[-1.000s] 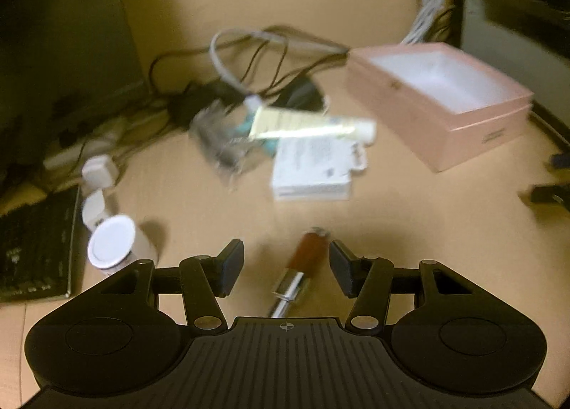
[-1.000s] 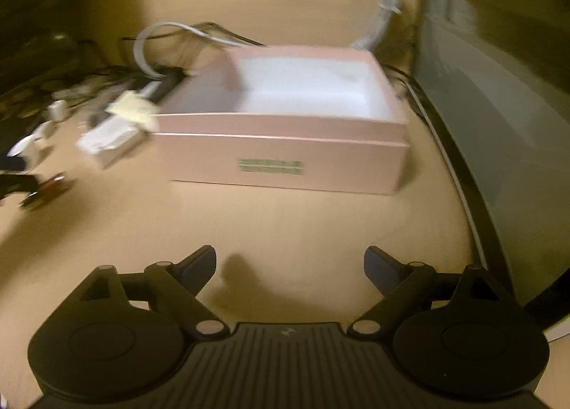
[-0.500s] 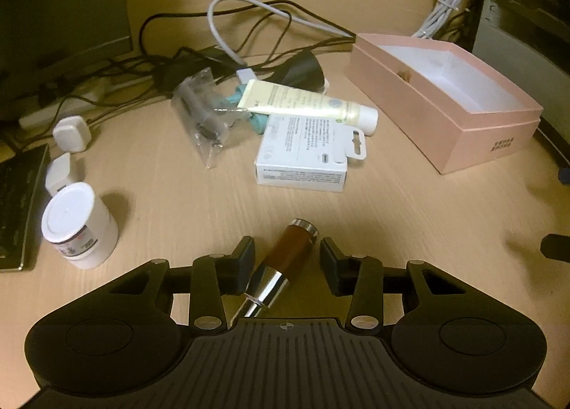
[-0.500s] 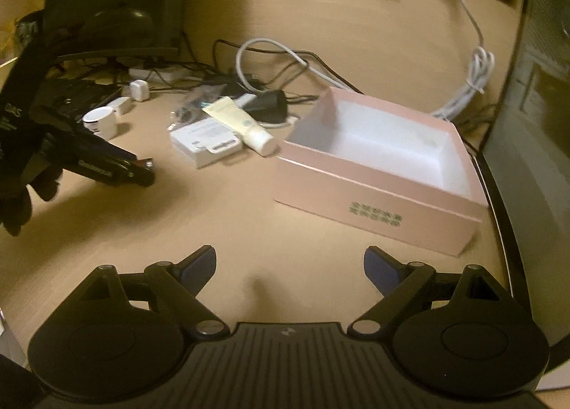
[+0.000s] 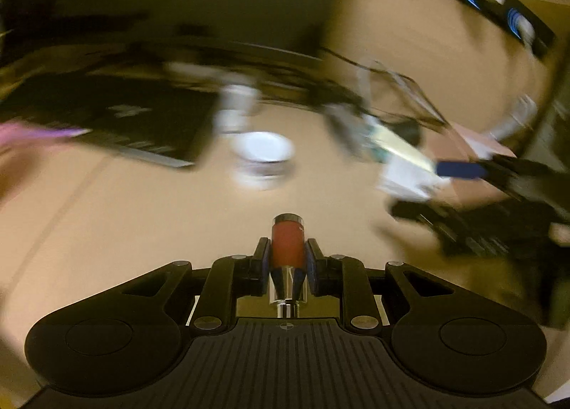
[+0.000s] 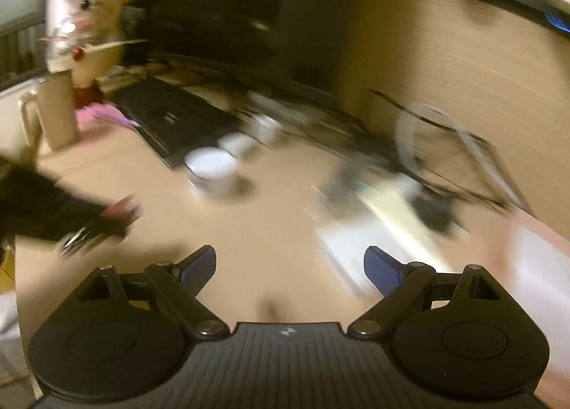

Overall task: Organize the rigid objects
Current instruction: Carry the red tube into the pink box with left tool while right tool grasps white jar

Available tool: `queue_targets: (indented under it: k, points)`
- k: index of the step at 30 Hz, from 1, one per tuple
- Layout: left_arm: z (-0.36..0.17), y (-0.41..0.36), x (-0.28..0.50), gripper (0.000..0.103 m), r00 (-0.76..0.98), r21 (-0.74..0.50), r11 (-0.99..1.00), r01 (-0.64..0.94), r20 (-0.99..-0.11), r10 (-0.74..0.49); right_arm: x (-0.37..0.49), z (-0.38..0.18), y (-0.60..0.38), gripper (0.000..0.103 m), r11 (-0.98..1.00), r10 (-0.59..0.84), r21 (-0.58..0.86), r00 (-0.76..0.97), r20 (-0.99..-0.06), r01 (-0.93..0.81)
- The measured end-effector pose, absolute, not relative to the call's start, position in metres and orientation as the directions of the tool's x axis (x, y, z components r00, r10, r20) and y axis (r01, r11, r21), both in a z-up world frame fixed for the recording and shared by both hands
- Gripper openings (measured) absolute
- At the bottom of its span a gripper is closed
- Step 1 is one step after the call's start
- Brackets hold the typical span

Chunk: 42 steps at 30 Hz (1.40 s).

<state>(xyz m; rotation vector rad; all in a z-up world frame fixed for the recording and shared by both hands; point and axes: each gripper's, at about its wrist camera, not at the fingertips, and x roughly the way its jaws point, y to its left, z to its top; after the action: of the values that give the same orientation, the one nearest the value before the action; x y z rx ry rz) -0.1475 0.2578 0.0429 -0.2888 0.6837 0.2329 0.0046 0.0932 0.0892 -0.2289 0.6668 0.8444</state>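
Observation:
My left gripper (image 5: 288, 254) is shut on a brown and chrome lipstick tube (image 5: 288, 244) and holds it above the desk; it also shows blurred at the left of the right wrist view (image 6: 117, 211). My right gripper (image 6: 289, 266) is open and empty over the desk. The pink open box (image 6: 534, 252) is at the far right, blurred. A white jar (image 5: 263, 154), a cream tube (image 5: 400, 147) and a white flat box (image 5: 406, 179) lie ahead on the desk. The right gripper's blue pad (image 5: 459, 169) shows at the right of the left wrist view.
A black keyboard (image 5: 107, 120) lies at the left. Tangled cables (image 6: 445, 138) and white plugs (image 6: 265, 127) sit at the back. A beige jug (image 6: 57, 111) stands far left. Both views are motion blurred.
My left gripper closed on the lipstick tube and lifted it, swinging left. My right gripper swung left away from the pink box and stayed open.

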Motion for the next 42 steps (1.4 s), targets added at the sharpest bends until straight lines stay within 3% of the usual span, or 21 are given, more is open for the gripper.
queue_targets:
  k: [5, 7, 9, 13, 18, 25, 30, 33, 39, 42]
  points:
    - [0.05, 0.277, -0.184, 0.023, 0.75, -0.209, 0.896, -0.392, -0.637, 0.179, 0.032, 0.074, 0.194, 0.088, 0.584, 0.657, 0.09, 0.404, -0.636, -0.807]
    - [0.051, 0.277, -0.192, 0.023, 0.755, -0.22, 0.889, -0.402, -0.629, 0.186, 0.04, 0.062, 0.224, 0.082, 0.571, 0.639, 0.084, 0.377, -0.671, -0.817]
    - [0.052, 0.274, -0.192, 0.023, 0.76, -0.23, 0.888, -0.398, -0.625, 0.179, 0.045, 0.053, 0.239, 0.055, 0.565, 0.614, 0.082, 0.351, -0.707, -0.821]
    - [0.052, 0.258, -0.193, 0.023, 0.778, -0.243, 0.914, -0.325, -0.618, 0.113, 0.04, 0.066, 0.219, 0.054, 0.57, 0.638, 0.122, 0.344, -0.689, -0.813]
    - [0.04, 0.222, -0.167, 0.024, 0.77, -0.289, 0.95, -0.118, -0.631, -0.096, 0.009, 0.098, 0.14, 0.054, 0.618, 0.609, 0.082, 0.41, -0.679, -0.782]
    - [0.035, 0.151, -0.109, 0.024, 0.69, -0.336, 0.93, 0.146, -0.64, -0.339, -0.044, 0.095, -0.005, 0.054, 0.813, 0.325, -0.048, 0.52, -0.79, -0.581]
    - [0.064, 0.091, -0.048, 0.024, 0.678, -0.288, 0.899, 0.329, -0.591, -0.437, -0.071, 0.102, -0.092, 0.054, 0.917, 0.175, -0.089, 0.592, -0.787, -0.389]
    - [0.098, 0.057, -0.006, 0.024, 0.743, -0.254, 0.902, 0.349, -0.511, -0.432, -0.076, 0.104, -0.121, 0.054, 0.956, 0.117, -0.084, 0.625, -0.772, -0.282]
    - [0.125, 0.03, 0.062, 0.025, 0.842, -0.337, 0.922, 0.191, -0.427, -0.331, -0.087, 0.107, -0.144, 0.054, 0.979, 0.087, -0.059, 0.661, -0.745, -0.196]
    - [0.109, 0.047, 0.045, 0.025, 0.841, -0.357, 0.924, 0.134, -0.452, -0.297, -0.083, 0.114, -0.148, 0.054, 0.983, 0.075, -0.063, 0.687, -0.723, -0.173]
